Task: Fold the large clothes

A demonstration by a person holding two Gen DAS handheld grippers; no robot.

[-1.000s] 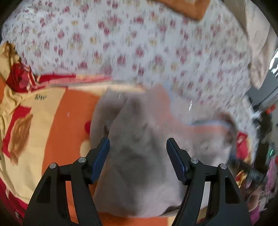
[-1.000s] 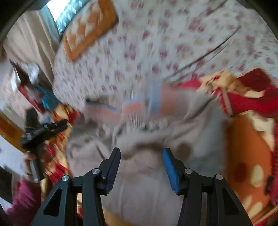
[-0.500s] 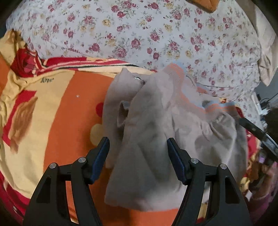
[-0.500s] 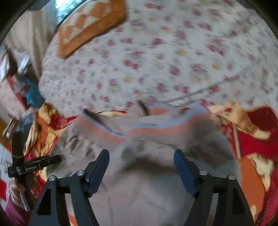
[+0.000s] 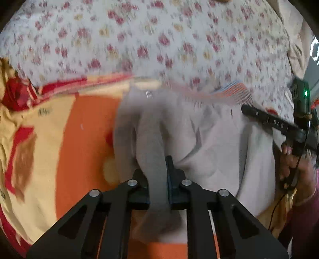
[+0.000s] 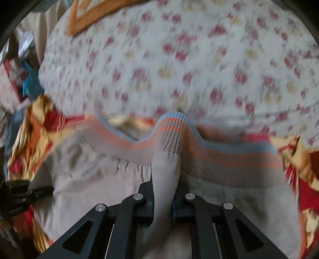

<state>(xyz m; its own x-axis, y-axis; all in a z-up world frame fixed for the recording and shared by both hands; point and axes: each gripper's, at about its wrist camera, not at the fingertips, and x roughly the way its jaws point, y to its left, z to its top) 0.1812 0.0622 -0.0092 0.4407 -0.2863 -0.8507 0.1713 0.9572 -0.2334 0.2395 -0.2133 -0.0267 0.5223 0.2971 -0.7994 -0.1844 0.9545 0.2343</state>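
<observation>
A beige-grey garment [image 5: 215, 143] with an orange and blue striped ribbed band [image 6: 219, 155] lies crumpled on an orange and yellow blanket [image 5: 79, 139]. My left gripper [image 5: 158, 175] is shut on a fold of the garment near its left side. My right gripper [image 6: 164, 191] is shut on a fold of the garment just below the striped band. The right gripper also shows in the left wrist view [image 5: 279, 125], held in a hand at the garment's right edge. The left gripper shows at the left edge of the right wrist view [image 6: 24, 197].
A white floral sheet [image 5: 159, 39] covers the bed beyond the blanket. An orange patterned cushion [image 6: 95, 12] lies at the far end. Clutter stands beside the bed at the left of the right wrist view [image 6: 18, 65].
Both grippers were open above the garment and have closed on folds of its fabric. Both have moved closer to the cloth.
</observation>
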